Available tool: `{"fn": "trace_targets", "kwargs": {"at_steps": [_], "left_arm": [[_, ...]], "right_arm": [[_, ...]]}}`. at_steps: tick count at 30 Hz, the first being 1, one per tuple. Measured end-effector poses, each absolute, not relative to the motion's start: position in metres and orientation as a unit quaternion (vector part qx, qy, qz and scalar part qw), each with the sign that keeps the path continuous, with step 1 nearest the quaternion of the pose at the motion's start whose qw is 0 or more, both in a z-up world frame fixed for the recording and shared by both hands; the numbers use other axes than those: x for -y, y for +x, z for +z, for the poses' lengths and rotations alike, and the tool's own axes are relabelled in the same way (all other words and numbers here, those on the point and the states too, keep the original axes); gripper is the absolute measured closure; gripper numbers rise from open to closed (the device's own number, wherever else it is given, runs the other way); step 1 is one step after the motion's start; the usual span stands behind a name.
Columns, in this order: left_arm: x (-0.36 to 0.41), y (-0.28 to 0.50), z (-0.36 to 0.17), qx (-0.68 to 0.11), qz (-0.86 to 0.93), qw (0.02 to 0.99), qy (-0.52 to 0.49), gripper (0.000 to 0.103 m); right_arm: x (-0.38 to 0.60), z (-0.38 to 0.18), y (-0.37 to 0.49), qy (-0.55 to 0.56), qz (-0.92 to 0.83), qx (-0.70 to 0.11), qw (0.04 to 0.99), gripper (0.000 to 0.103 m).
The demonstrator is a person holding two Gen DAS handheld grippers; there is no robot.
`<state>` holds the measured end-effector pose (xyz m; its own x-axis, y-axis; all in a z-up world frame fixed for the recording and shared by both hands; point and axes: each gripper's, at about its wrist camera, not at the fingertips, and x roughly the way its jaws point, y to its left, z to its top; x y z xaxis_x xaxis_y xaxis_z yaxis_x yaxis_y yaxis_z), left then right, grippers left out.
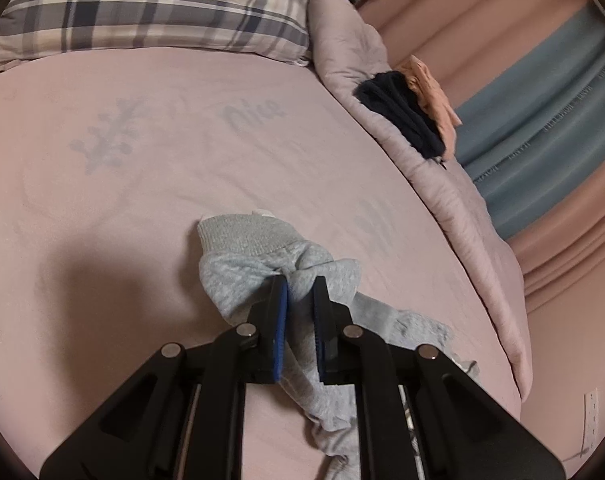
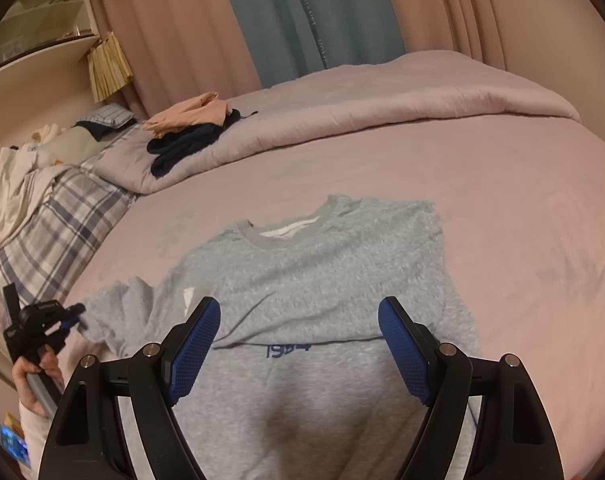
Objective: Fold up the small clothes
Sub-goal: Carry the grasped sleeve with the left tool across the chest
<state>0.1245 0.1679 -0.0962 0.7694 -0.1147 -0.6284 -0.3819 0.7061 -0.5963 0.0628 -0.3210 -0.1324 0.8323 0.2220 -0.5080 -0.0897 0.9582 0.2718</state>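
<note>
Grey sweatshirt [image 2: 326, 280] lies flat on our pink bed sheet [image 2: 522, 208]. Our left gripper [image 1: 300, 286] pinches its ribbed-cuff sleeve [image 1: 258, 256]; our right gripper [image 2: 298, 320] hovers above, fingers spread wide, touching nothing.

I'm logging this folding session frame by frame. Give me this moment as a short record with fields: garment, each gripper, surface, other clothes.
garment: grey sweatshirt, spread front up on the bed, neckline away from the right camera, blue print on the chest
left gripper: shut on a bunched sleeve of the sweatshirt
right gripper: open, above the sweatshirt's chest, holding nothing
surface: pink bed sheet, folded quilt along the far edge
other clothes: dark navy garment and peach garment stacked on the quilt
pillow: plaid pillow
</note>
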Motion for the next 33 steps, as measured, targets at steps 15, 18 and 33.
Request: {"fn": "trace_targets", "kwargs": {"at_steps": [15,18,33], "left_arm": [[-0.145,0.126,-0.087,-0.33,0.052,0.876,-0.348,0.092],[-0.142,0.124,-0.086,-0.329,0.048,0.877,-0.346,0.092],[-0.11,0.126,-0.078,-0.336,0.011,0.886,-0.32,0.092]], "right_arm": [[0.32,-0.132,0.063,0.12,0.081,-0.281,0.949,0.022],[0.319,-0.133,0.063,0.121,0.081,-0.281,0.949,0.022],[0.319,-0.134,0.062,0.125,0.08,-0.282,0.948,0.022]]}}
